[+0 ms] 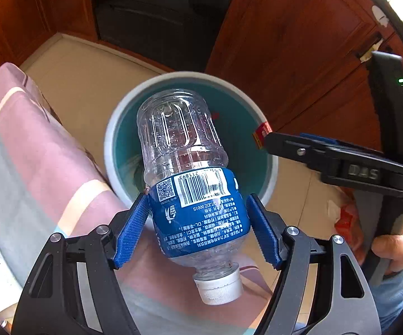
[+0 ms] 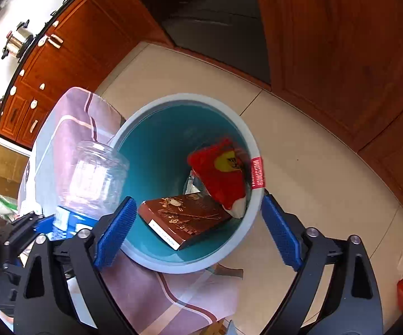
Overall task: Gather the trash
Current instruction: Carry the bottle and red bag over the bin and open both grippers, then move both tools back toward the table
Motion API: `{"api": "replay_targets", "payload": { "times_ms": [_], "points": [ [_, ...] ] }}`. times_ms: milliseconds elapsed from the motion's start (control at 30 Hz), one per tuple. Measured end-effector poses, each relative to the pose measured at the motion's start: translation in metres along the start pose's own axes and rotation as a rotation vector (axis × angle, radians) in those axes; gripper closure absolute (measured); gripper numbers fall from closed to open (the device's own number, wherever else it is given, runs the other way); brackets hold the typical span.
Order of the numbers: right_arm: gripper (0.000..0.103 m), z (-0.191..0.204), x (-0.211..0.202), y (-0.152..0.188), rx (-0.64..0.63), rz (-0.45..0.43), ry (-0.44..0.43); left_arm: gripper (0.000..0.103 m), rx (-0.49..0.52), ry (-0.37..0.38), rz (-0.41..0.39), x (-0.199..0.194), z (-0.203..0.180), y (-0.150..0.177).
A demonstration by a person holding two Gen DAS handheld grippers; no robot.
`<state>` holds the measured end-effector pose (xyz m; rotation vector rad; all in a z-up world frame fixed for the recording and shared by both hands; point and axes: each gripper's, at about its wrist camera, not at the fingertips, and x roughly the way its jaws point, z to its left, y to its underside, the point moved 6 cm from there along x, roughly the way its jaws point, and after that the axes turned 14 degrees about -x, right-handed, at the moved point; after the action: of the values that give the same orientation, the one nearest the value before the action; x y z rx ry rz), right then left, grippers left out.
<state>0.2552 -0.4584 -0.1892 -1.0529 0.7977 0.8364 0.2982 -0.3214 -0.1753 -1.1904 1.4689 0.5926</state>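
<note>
tile floor (image 2: 299, 145), bin (image 2: 246, 142) w/ box (image 2: 184, 217)

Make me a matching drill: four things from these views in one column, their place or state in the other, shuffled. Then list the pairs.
Things:
1. bottle
2. brown box
3. red bag
4. right tool

Places or states:
A. open, holding nothing, above the bin
B. lying flat inside the bin
C. held between the left tool's pads, cap toward the camera
D. leaning against the bin's inner wall

Pairs: 1-C, 2-B, 3-D, 4-A
</note>
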Motion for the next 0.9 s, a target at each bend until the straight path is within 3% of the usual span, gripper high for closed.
{"api": "replay_targets", "payload": {
  "times_ms": [500, 900],
  "points": [
    [0.013, 0.006, -0.007, 0.012, -0.003, 0.034, -0.016, 0.007, -0.085, 0.02, -0.067, -0.028, 0.017, 0.004],
    [0.013, 0.042, -0.03, 0.025, -0.05, 0.023, -0.008, 0.005, -0.081, 0.038, -0.101, -0.071, 0.021, 0.035]
  ]
}}
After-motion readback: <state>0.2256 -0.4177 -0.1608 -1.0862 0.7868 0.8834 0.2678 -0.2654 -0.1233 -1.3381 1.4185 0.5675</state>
